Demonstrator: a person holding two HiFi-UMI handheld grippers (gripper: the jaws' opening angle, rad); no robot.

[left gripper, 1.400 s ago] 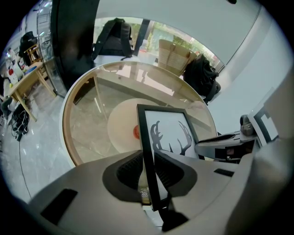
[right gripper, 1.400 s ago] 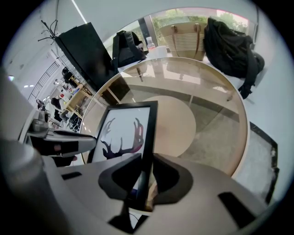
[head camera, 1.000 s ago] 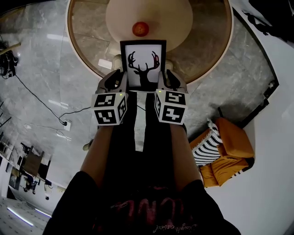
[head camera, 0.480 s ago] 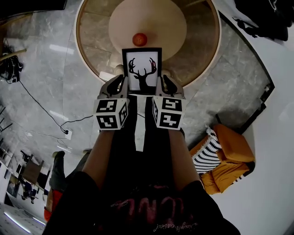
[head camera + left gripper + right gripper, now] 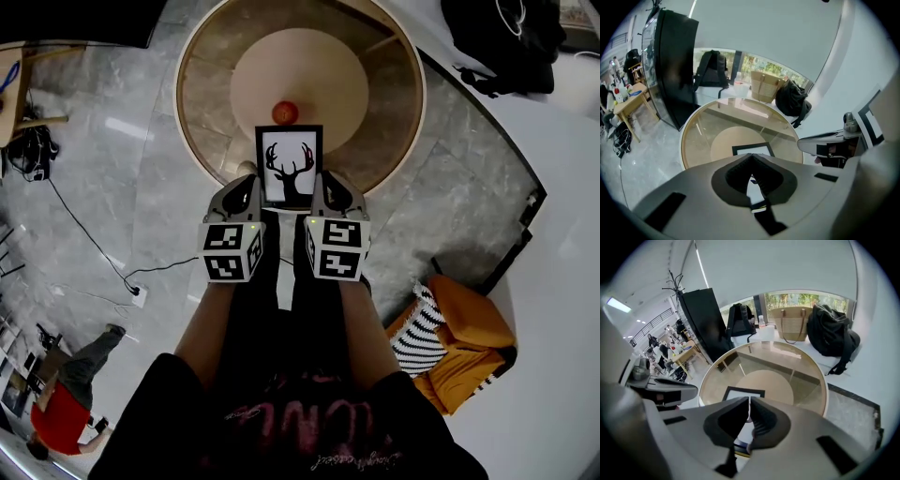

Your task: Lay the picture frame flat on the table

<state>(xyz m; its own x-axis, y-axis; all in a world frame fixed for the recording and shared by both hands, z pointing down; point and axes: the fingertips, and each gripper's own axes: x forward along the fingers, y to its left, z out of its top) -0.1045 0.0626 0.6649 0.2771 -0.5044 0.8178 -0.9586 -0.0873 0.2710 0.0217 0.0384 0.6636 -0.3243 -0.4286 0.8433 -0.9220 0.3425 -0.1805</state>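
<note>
Head view shows the picture frame (image 5: 289, 165), black-edged around a white print of a dark antlered deer head, over the near part of the round glass table (image 5: 202, 103), just short of an orange ball (image 5: 285, 112) seen only there. A tan tote bag (image 5: 790, 324) beyond the table appears only in the gripper views. The left gripper (image 5: 250, 192) and right gripper (image 5: 323, 192) each have their jaws nearly together, pinching the frame's lower side edges.

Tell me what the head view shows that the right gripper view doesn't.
Only the head view: the red round fruit, the orange armchair and the frame's deer silhouette. Only the right gripper view: a woven tote bag, a black backpack and the window with greenery. Both: the round glass table and the picture frame, gripped by the left hand-held gripper and right hand-held gripper.
</note>
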